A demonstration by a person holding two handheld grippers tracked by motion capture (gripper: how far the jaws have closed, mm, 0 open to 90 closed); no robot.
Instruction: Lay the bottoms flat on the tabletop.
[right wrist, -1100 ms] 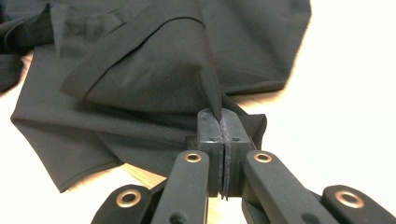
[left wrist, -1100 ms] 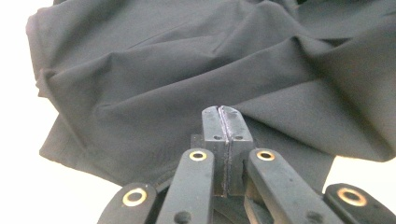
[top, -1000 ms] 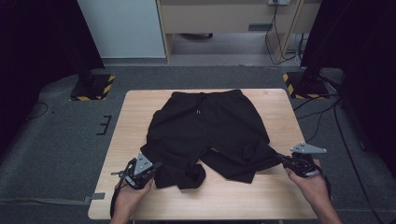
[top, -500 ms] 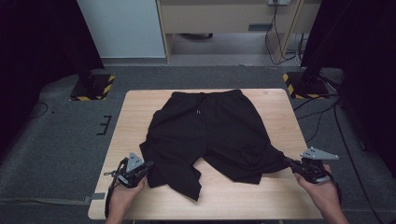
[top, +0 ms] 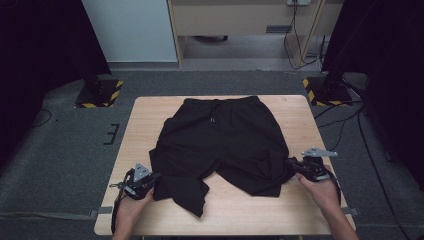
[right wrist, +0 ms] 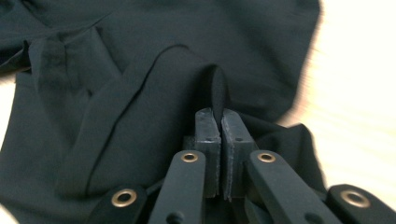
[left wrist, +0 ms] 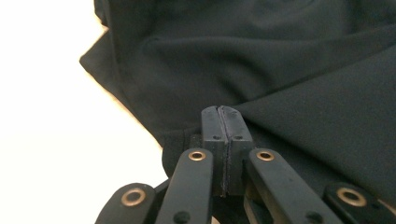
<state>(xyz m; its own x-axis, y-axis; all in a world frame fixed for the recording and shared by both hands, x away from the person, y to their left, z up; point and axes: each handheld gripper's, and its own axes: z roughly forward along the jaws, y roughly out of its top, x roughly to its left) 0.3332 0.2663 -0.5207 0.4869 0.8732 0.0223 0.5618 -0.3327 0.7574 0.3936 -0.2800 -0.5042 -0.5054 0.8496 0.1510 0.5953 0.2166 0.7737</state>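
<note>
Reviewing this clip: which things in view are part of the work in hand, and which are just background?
In the job:
- black shorts, spread on the wooden table
- left claw, shut on the shorts' left leg hem
- right claw, pinching a fold at the right leg edge

Lying about:
- two hazard-striped stand bases
- cables on the floor
- wooden cabinet
</note>
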